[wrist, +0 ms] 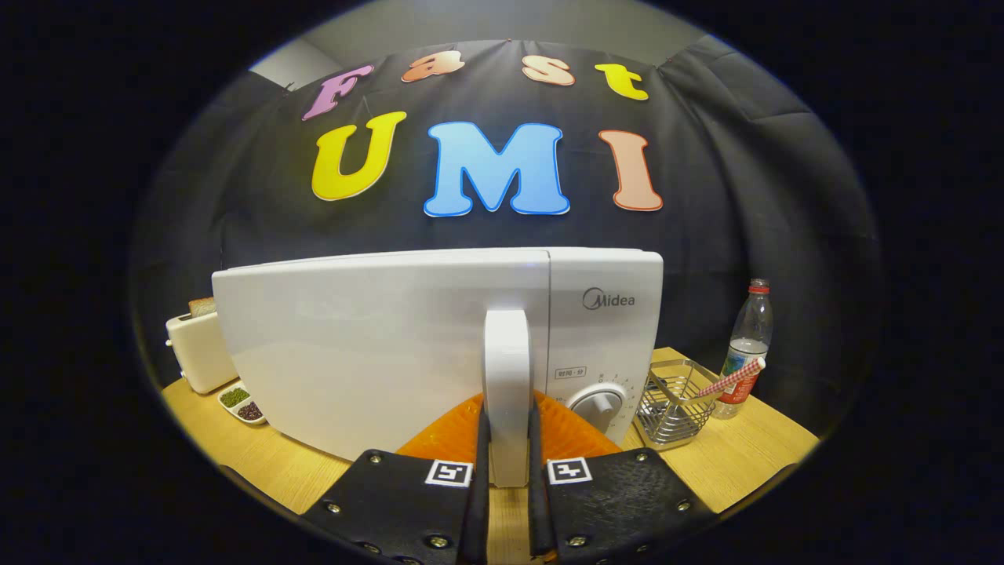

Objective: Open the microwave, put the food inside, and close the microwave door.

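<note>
The tool [507, 463] is closed down on the microwave's door handle [507, 377], one finger pressed against each side of the upright white bar, so the bar stands gripped between them at twelve o'clock. Directly behind the fingers, at the foot of the handle, an orange object [566, 428] lies low on the wooden counter [729, 463]; it spreads out to both sides of the handle, and what it is cannot be told from here.

The white microwave [376, 345] stands just beyond, broad across the counter, with its door face running from the handle toward ten o'clock. Whether the door sits fully shut against the body or slightly ajar cannot be told. At one o'clock from the fingers is the control panel with a round dial [598, 404].

At two o'clock, just beside the microwave's right end, a wire basket [673, 408] sits on the counter with a red-and-white striped straw [731, 379] leaning out of it. Touching or nearly touching the basket on its far side stands a clear plastic bottle [745, 349] with a red cap.

At ten o'clock, near the microwave's left end, a small white divided dish [241, 403] holds green and dark grains. Behind it is a white toaster [198, 349] with a slice of bread [201, 306] standing up out of its slot.
</note>
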Demonstrator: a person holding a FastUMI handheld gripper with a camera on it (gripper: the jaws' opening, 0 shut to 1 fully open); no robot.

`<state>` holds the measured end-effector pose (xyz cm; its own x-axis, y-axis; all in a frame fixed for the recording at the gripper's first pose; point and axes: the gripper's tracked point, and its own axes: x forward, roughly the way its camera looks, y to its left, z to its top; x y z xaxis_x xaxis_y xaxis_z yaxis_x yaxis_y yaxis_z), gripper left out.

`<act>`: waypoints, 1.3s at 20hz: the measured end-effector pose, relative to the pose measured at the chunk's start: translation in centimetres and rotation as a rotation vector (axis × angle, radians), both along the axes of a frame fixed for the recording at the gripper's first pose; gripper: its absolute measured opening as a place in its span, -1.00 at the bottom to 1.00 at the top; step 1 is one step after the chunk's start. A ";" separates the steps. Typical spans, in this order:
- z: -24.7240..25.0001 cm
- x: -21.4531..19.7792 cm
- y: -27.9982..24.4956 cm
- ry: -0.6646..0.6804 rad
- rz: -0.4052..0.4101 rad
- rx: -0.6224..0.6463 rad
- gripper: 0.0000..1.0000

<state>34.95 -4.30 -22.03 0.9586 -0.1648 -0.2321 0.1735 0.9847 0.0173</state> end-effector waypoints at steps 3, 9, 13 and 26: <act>0.3 -0.5 0.0 0.008 -0.008 0.017 -0.59; 0.4 -3.0 1.1 -0.002 -0.008 -0.001 -0.77; 0.6 -7.5 3.2 -0.013 0.023 0.006 -0.77; 1.2 -18.5 14.6 -0.110 0.199 0.014 -0.78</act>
<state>16.43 10.31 -20.80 0.9916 0.0324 -0.1252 -0.0277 0.9988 0.0392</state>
